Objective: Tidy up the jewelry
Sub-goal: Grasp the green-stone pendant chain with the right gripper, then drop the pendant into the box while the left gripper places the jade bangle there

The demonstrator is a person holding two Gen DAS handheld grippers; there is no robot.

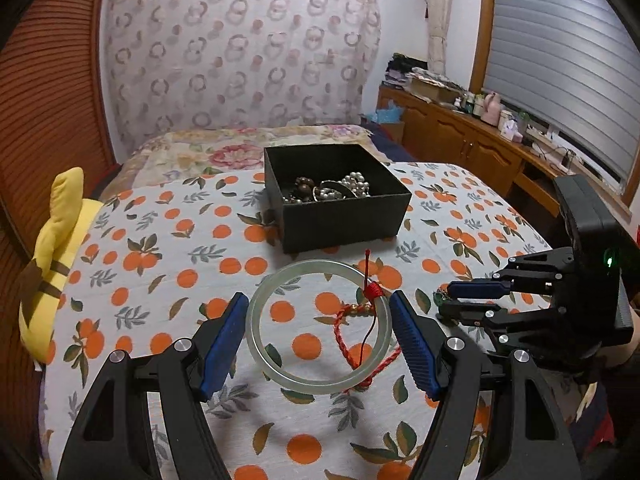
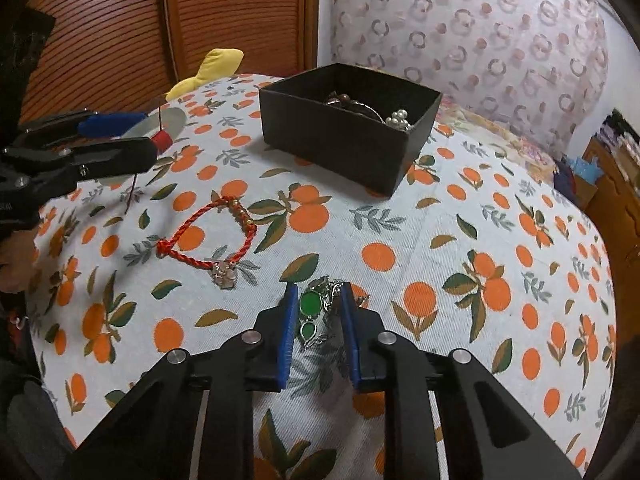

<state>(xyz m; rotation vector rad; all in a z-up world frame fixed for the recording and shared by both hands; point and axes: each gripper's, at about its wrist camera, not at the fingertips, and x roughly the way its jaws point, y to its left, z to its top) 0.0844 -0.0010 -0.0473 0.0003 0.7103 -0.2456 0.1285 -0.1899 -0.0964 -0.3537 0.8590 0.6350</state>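
At the bottom of the left wrist view the left gripper (image 1: 318, 316) holds the pale jade bangle (image 1: 318, 325) across its width, both blue pads touching the outer rim; in the right wrist view the bangle hangs lifted off the cloth at the upper left, with a red tassel knot (image 1: 372, 290) tied to its far side. At the bottom centre of the right wrist view the right gripper (image 2: 319, 308) is narrowed around the green pendant jewelry (image 2: 308, 312), pads just beside the stones; whether they already pinch it I cannot tell. Beyond, at left centre, the red cord bracelet (image 2: 208, 236) lies flat on the orange-print bedspread (image 2: 440, 280). Farther back, at upper centre, the black box (image 2: 344, 136) stands open with pearls and beads (image 1: 340, 189) inside. For the bangle, a good carry seems to mean keeping the grip level, since a smooth hard ring can slip from the pads, and lowering it well inside the box walls before letting go. The trailing tassel could snag on the box rim, so approach from above.
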